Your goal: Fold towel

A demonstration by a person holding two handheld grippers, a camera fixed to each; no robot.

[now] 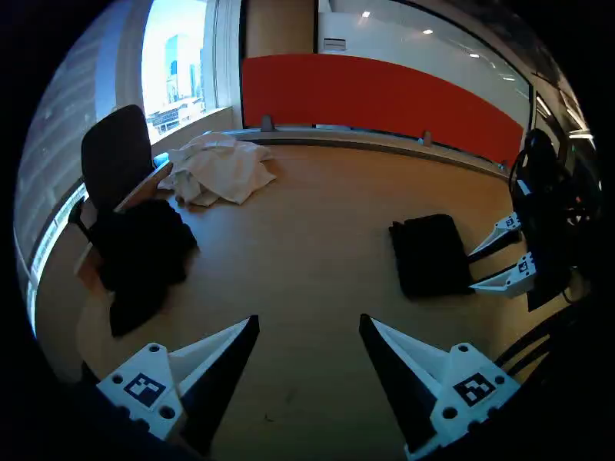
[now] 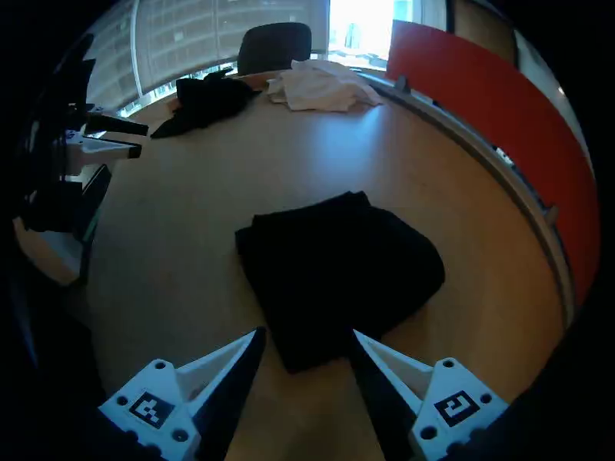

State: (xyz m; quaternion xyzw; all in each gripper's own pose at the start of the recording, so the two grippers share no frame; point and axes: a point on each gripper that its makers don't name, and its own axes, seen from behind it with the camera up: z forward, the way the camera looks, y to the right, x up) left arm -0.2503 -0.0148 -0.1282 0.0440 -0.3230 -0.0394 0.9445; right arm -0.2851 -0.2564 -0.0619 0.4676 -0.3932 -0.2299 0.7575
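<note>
- Left gripper view: the left gripper (image 1: 307, 318) has its jaws spread wide over the bare wooden table (image 1: 307, 230), holding and touching nothing.
- At the right edge of that view, the right gripper (image 1: 470, 273) points at the black towel (image 1: 427, 253), its white fingers apart. Their tips are at the towel's edge, and contact is hard to judge.
- The hand behind that gripper is lost in shadow.
- The towel is a flat, folded, roughly rectangular pad.
- A crumpled white cloth (image 1: 219, 165) lies far across the table, with a limp dark cloth heap (image 1: 142, 253) at the left beside a dark chair (image 1: 115, 154).
- A smooth red panel (image 1: 369, 96) runs behind the table's curved rim.
- Right gripper view: the right gripper's jaws are open, with the towel's near corner lying between the tips. I cannot tell whether they touch the fabric.
- The towel looks soft and matte, its folds barely readable in the black.
- The left gripper shows at the left edge with its fingers parted and its body dim.
</note>
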